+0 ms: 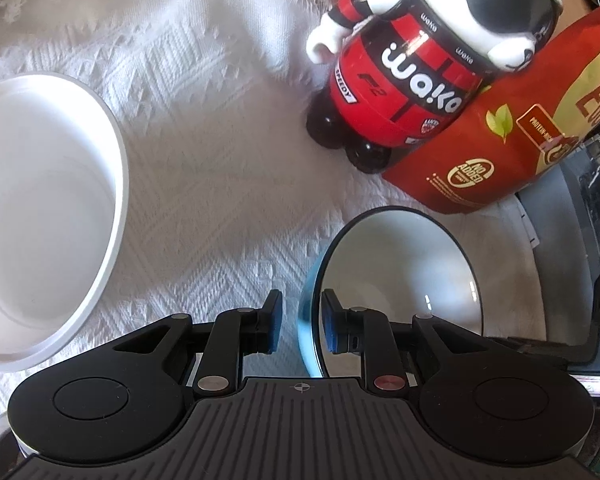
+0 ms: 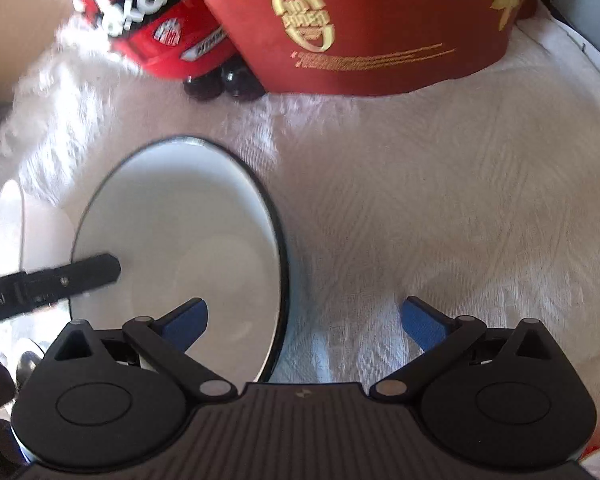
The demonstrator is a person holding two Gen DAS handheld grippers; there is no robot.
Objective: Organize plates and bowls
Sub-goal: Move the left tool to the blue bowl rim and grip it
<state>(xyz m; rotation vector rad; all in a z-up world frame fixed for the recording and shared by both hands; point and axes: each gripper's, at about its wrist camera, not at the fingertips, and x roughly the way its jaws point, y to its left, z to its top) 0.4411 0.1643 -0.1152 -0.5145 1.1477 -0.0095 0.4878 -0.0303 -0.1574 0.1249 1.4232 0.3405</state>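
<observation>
Two grippers: the left gripper (image 1: pixel 300 322) straddles the blue-rimmed bowl (image 1: pixel 400 268)'s wall, pads not visibly pressing; the right gripper (image 2: pixel 304 318) gapes wide beside it. One white bowl (image 1: pixel 40 220) sits apart on the cloth (image 1: pixel 204 168).

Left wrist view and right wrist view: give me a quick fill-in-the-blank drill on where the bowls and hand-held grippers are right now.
1. The left hand-held gripper straddles the rim of the ____-rimmed bowl.
2. The right hand-held gripper has its jaws ____, with nothing held.
3. The plain white bowl sits on the white ____.
4. Behind the mascot bottle leans a ____ bag.

Missing words: dark; open; cloth; red
</observation>
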